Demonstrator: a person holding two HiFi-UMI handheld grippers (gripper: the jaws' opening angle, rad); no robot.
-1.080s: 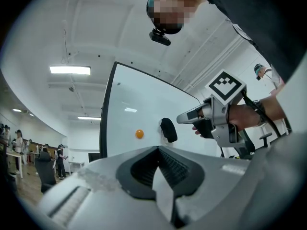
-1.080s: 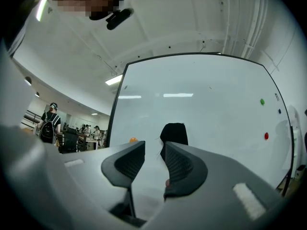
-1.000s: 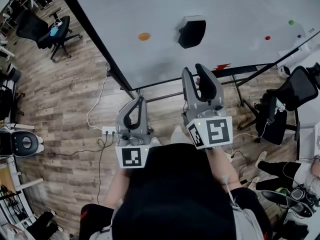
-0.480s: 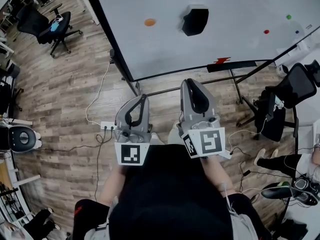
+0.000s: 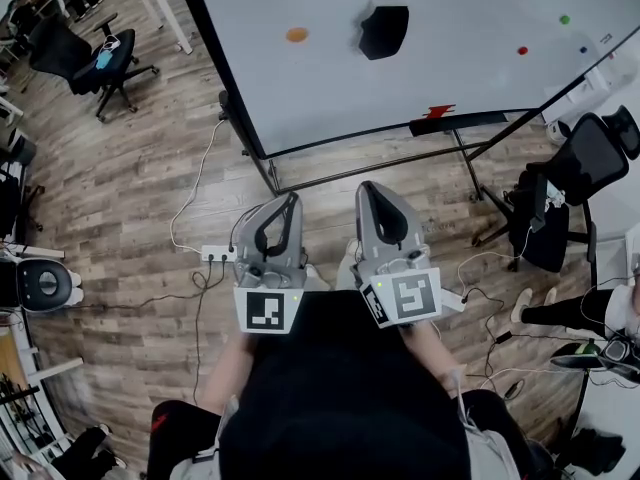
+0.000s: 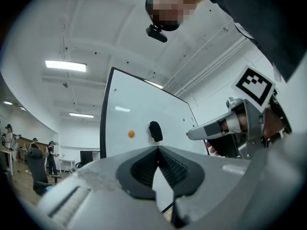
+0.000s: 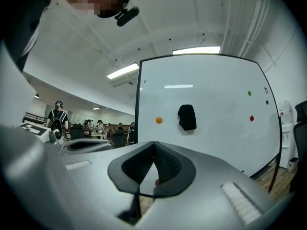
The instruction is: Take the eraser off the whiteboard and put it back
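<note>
Both claws sit near my body, closed and empty: the left gripper (image 5: pixel 286 202) is pinched together and the right gripper (image 5: pixel 371 190) has just been closing on nothing. Well beyond them, the eraser (image 5: pixel 384 30) clings to the whiteboard (image 5: pixel 480 68). If taking it comes next, I'd reopen and reach.

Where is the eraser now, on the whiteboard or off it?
On. The black eraser sits on the face of the whiteboard, right of an orange dot.

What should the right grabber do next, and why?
Probably open the right gripper and reach toward the eraser, if it's yet to be taken off. It hangs on the whiteboard, far from the gripper, whose jaws have just been closing with nothing between them; shut jaws can't take it.
</note>
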